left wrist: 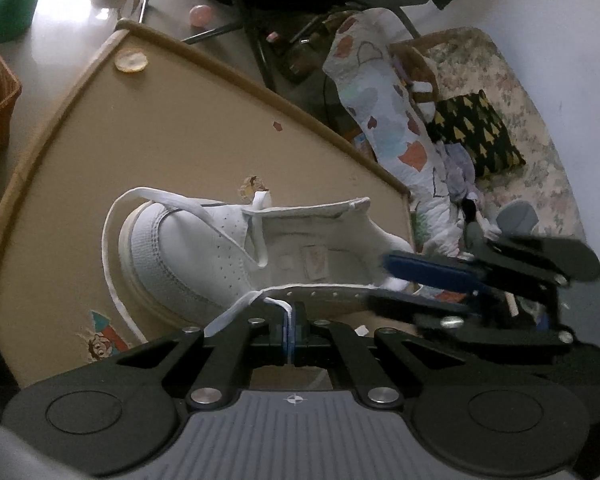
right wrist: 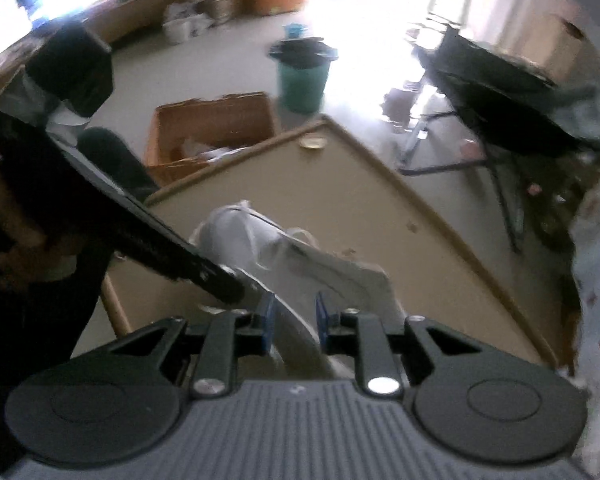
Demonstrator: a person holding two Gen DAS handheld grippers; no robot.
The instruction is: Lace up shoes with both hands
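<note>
White shoe (left wrist: 204,248) lies on tan table (left wrist: 160,128), centre of frame, toe pointing left. White lace (left wrist: 112,240) loops round the toe at left, runs to bottom centre. Left gripper (left wrist: 291,320) clenched on the lace. Right gripper (left wrist: 384,280), blurred at right by the shoe's heel, jaws parted, nothing visibly held.

A lived-in room of a home, seen across a low tan table.

Upper right of the left wrist view: a floral mattress (left wrist: 540,128) on the floor with a patterned quilt (left wrist: 392,112) and a black cushion with yellow trees (left wrist: 476,132) — bedding, not workplace gear. In the right wrist view, a wicker basket (right wrist: 212,128) sits left of centre, a green bin (right wrist: 302,76) stands near top centre, and a folding chair (right wrist: 492,120) draped with clothes is at right — ordinary household clutter on a pale floor.
</note>
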